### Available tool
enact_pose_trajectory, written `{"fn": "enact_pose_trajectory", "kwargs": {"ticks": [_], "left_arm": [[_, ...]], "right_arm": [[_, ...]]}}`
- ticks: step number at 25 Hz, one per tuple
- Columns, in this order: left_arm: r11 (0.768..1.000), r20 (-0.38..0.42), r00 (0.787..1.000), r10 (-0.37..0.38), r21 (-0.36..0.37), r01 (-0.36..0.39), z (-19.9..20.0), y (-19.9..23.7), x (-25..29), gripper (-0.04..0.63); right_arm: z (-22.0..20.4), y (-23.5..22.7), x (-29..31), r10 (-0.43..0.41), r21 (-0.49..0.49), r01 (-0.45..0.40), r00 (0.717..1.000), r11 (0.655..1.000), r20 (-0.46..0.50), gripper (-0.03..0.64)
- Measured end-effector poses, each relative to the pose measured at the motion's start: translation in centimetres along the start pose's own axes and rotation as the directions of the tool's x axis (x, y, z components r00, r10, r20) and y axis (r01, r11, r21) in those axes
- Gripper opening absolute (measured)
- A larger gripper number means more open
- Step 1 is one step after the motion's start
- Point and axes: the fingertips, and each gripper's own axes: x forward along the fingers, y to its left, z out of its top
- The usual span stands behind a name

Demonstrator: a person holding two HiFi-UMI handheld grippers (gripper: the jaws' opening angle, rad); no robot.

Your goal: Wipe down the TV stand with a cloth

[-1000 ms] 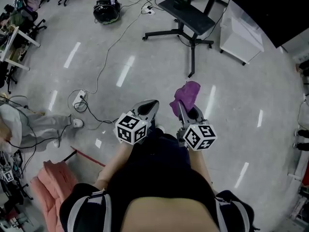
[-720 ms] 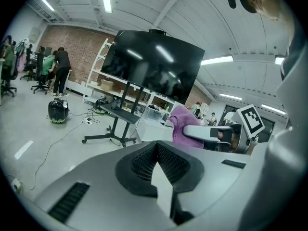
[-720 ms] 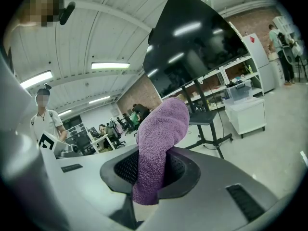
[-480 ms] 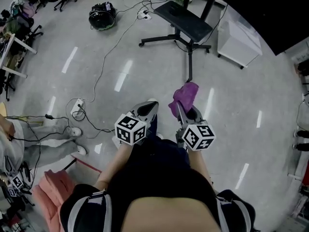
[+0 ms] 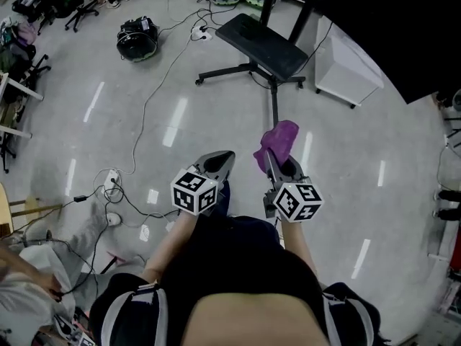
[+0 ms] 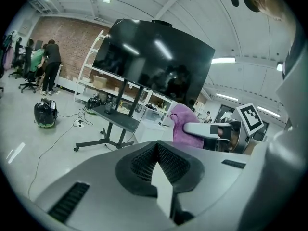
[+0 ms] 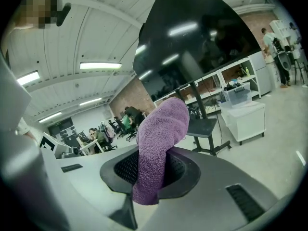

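**Holding the purple cloth well back from the TV stand**

Head view: I have both grippers side by side in front of the person's body, above the grey floor (image 5: 180, 85). The right gripper (image 5: 271, 160) carries the purple cloth (image 5: 278, 138), which bunches up past its tip. The left gripper (image 5: 219, 161) sits just beside it and carries nothing. The TV stand (image 5: 263, 37) stands on the floor ahead of both grippers, well apart from them, with a white box (image 5: 347, 58) just to its right. Cables run across the floor to a power strip (image 5: 112, 183) on the left.

Left gripper view: the jaws are pressed together with nothing between them. Beyond them I see the stand's dark shelf and the black screen (image 6: 154, 61) above it. The cloth hangs off the right gripper at the right.

Right gripper view: the jaws are clamped on the cloth, which rises from between them and folds over at the top. The screen looms behind it.
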Motion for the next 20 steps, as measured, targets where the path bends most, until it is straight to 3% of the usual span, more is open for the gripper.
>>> {"fn": "enact_pose_trajectory", "kwargs": {"ticks": [14,20], "left_arm": [[0.996,-0.017,0.997,-0.081,0.03,0.082,7.0,7.7,6.1,0.006],[0.992,-0.041,0.993,-0.115,0.044,0.116,8.2,9.9,8.1,0.008]], "right_arm": [[4.3,-2.2,9.5,-0.07,0.018,0.07,0.997,0.997,0.015,0.089],[5.5,-2.8,12.7,-0.091,0.017,0.091,0.996,0.996,0.024,0.089]]}}
